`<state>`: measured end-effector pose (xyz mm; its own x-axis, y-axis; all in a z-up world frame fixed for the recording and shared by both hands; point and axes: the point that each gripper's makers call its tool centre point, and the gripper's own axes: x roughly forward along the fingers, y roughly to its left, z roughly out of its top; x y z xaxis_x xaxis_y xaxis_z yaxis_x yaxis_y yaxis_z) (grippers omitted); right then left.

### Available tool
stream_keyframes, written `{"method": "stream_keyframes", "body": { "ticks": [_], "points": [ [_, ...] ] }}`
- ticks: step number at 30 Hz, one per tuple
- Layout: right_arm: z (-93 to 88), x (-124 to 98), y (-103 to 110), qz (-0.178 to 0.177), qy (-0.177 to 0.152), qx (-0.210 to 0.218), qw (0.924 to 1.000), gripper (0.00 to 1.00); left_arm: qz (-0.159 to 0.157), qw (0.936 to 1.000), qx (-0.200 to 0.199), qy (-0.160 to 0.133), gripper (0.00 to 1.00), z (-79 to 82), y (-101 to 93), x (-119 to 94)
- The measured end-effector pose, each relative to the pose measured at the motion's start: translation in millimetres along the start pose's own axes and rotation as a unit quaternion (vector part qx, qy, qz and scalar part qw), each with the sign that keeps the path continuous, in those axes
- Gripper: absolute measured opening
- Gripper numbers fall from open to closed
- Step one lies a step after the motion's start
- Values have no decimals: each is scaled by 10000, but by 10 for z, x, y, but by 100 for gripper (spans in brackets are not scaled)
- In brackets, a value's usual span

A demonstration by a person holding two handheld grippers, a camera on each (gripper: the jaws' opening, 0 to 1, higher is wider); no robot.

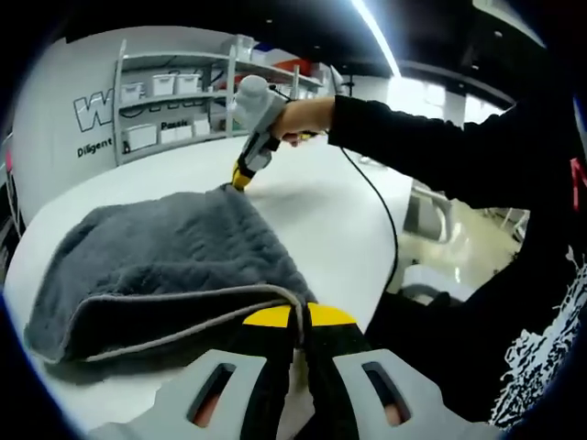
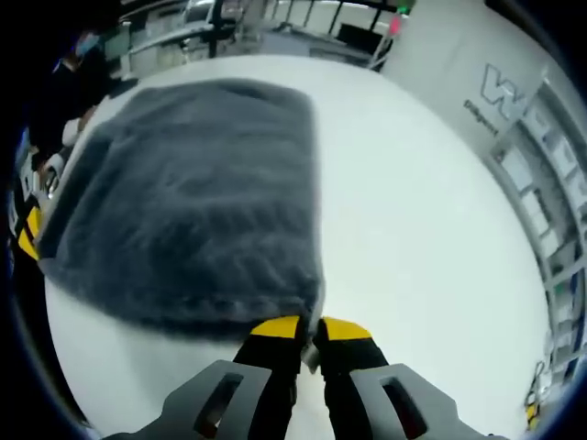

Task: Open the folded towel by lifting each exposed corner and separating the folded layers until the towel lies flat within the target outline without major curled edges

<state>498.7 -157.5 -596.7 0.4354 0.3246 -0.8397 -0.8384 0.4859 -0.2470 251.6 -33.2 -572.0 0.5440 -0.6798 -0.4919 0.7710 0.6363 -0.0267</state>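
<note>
1. Left gripper view: white tabletop (image 1: 321, 229) in a bright workroom, grey shelving unit (image 1: 174, 96) with white storage boxes against the far wall.
2. Spread over the tabletop's near left part: thick dark grey folded towel with a pale piped edge (image 1: 174, 266), top layer curling over at the near side.
3. At the bottom, left gripper (image 1: 301, 323) with yellow-tipped black jaws clenched on the towel's near corner, piped edge running between them.
4. At the towel's far corner, right gripper (image 1: 241, 179), held by a hand from a black sleeve (image 1: 431, 147); tip touching the fabric, jaw state there cannot be told.
5. Right gripper view: same tabletop (image 2: 413, 238), towel (image 2: 193, 202) lying mostly flat across the left and centre.
6. Right gripper (image 2: 310, 332) with jaws pinched together on the towel's near corner.
7. At the far left edge, yellow-and-black left gripper (image 2: 27, 229) at the towel's opposite corner.
</note>
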Motion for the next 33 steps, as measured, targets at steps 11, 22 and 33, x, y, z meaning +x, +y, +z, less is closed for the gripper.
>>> {"method": "stream_keyframes", "body": {
  "ticks": [11,22,33],
  "points": [
    [53,92,-203,-36,20,-258,9997,3,-3,9953,951,193,2,205,-142,275],
    [128,138,-298,75,499,-808,9955,3,-72,9901,1371,305,2,350,-239,524],
    [228,289,-477,-33,627,-1116,9918,3,-50,9816,1864,416,2,547,-271,792]
  ]
}}
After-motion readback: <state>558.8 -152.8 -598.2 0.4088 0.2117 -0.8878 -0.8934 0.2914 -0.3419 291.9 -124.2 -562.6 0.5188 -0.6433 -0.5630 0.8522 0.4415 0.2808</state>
